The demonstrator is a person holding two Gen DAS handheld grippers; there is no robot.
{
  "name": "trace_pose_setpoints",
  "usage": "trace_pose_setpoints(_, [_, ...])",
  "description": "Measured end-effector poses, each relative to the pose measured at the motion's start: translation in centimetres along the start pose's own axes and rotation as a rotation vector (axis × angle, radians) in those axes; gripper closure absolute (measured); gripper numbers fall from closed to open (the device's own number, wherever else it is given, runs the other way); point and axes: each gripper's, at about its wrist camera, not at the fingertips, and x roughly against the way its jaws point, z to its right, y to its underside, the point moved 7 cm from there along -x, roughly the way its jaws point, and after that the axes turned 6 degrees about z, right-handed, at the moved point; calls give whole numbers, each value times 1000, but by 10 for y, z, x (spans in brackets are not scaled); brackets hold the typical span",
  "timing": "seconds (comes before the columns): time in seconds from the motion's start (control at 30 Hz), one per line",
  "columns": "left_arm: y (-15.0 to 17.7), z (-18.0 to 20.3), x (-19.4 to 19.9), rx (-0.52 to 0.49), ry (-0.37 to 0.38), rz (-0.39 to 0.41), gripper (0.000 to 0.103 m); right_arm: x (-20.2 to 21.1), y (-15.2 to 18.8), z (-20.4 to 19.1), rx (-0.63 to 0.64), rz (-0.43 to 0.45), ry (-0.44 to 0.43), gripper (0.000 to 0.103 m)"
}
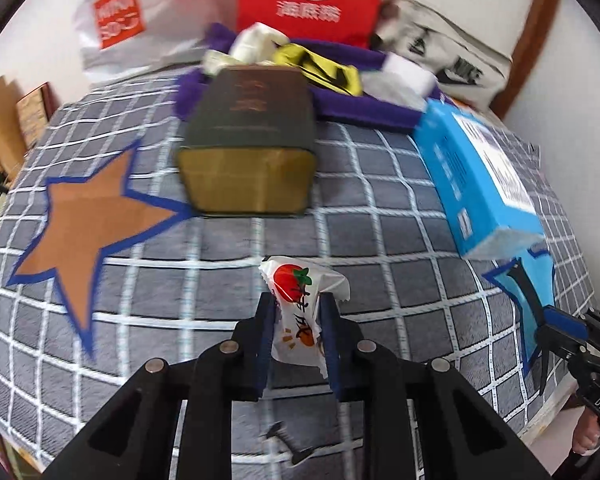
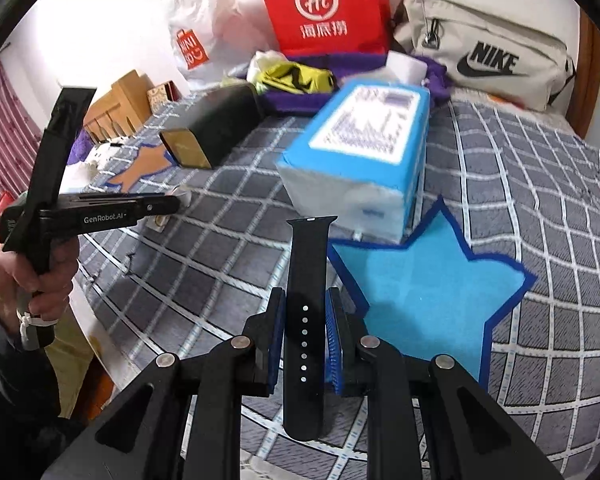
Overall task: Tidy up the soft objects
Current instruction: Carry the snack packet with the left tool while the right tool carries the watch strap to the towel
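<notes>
Left tongs clamped on white snack packet, up off checked grey blanket; right tongs pinching black watch strap. Only from left: whole brown star. Only from right: full blue star, Nike bag. White wall behind.

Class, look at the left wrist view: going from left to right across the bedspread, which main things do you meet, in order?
Brown star patch → dark box with gold end → snack packet pinched in the left hand-held gripper → blue tissue pack → right hand-held gripper at the edge.
</notes>
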Motion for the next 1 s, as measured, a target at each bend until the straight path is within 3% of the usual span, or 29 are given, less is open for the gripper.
trace_pose_setpoints(0.4, [-42, -20, 47, 57, -9, 126, 81, 30, -41, -1, -33, 82, 18, 83])
trace_pose_setpoints(1.0, [-100, -15, 74, 45, -15, 205, 81, 40, -117, 14, -29, 169, 45, 83])
